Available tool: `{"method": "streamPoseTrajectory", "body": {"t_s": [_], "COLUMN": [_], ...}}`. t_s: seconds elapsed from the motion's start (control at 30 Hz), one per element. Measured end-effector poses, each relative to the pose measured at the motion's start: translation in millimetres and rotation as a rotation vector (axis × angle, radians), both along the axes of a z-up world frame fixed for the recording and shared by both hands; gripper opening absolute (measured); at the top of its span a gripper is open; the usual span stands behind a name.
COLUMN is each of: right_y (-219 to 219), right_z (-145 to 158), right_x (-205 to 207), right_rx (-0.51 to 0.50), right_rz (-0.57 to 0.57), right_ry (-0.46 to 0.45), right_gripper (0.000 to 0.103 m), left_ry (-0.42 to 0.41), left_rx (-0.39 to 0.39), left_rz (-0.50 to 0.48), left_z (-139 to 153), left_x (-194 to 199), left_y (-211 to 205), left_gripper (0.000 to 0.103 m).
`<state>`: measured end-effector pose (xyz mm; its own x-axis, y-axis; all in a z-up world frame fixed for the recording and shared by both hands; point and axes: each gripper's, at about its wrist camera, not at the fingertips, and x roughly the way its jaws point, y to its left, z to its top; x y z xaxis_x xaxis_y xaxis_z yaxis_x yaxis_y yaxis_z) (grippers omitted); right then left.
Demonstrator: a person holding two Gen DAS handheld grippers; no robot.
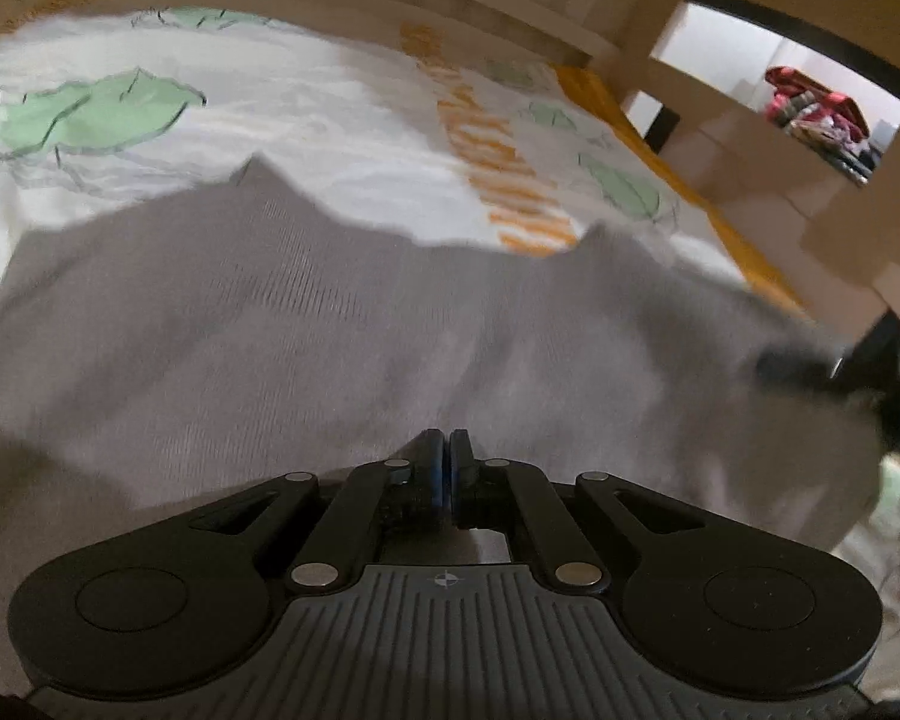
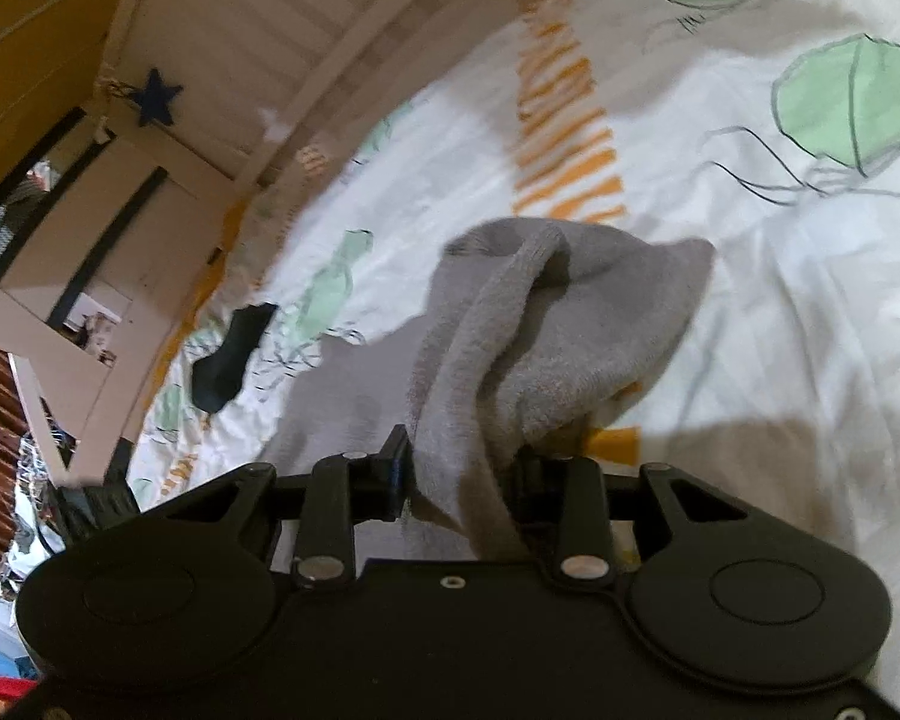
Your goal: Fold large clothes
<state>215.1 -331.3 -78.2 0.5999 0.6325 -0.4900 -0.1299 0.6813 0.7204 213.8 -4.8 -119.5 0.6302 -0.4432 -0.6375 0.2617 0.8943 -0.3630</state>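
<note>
A large grey knit garment [image 1: 330,324] lies spread over a bed with a white cover [image 1: 306,96] printed with green and orange shapes. My left gripper [image 1: 449,441] is shut, its fingertips pressed together on the near edge of the grey cloth. The other gripper shows blurred at the garment's right edge in the left wrist view [image 1: 810,366]. In the right wrist view, my right gripper [image 2: 462,456] is shut on a bunched fold of the grey garment [image 2: 546,324], which hangs forward from the jaws above the bed cover [image 2: 780,300].
A black sock [image 2: 228,354] lies on the bed to the left. A slatted headboard [image 2: 306,30] runs along the far side. White shelving with stacked clothes [image 1: 810,114] stands beyond the bed's right edge.
</note>
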Motion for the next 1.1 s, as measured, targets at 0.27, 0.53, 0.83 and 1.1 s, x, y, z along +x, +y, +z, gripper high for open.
{"method": "streamPoseTrajectory", "body": {"t_s": [0.27,0.53,0.83,1.1], "right_y": [44.0,116.8,236.3,299.8], "right_z": [43.8,81.5,59.8,6.9], "right_x": [5.9,26.5,50.4,51.3], "right_rx": [-0.058,-0.030,-0.013,-0.067], "right_rz": [0.023,0.127,0.305,0.317], "right_ry": [-0.031,-0.052,-0.008,0.040], "right_gripper": [0.039,0.034,0.034,0.054], "left_ry": [0.108,-0.024,-0.053,-0.055], "left_rx": [-0.101,-0.112,-0.109,-0.151], "left_rz": [-0.012,0.117,0.336,0.365], "left_z": [14.0,71.9,67.1,65.4], "left_x": [23.8,34.8,32.0,31.7], "left_y": [21.4,118.2,204.3,211.7], "left_gripper": [0.004,0.019,0.025,0.025]}}
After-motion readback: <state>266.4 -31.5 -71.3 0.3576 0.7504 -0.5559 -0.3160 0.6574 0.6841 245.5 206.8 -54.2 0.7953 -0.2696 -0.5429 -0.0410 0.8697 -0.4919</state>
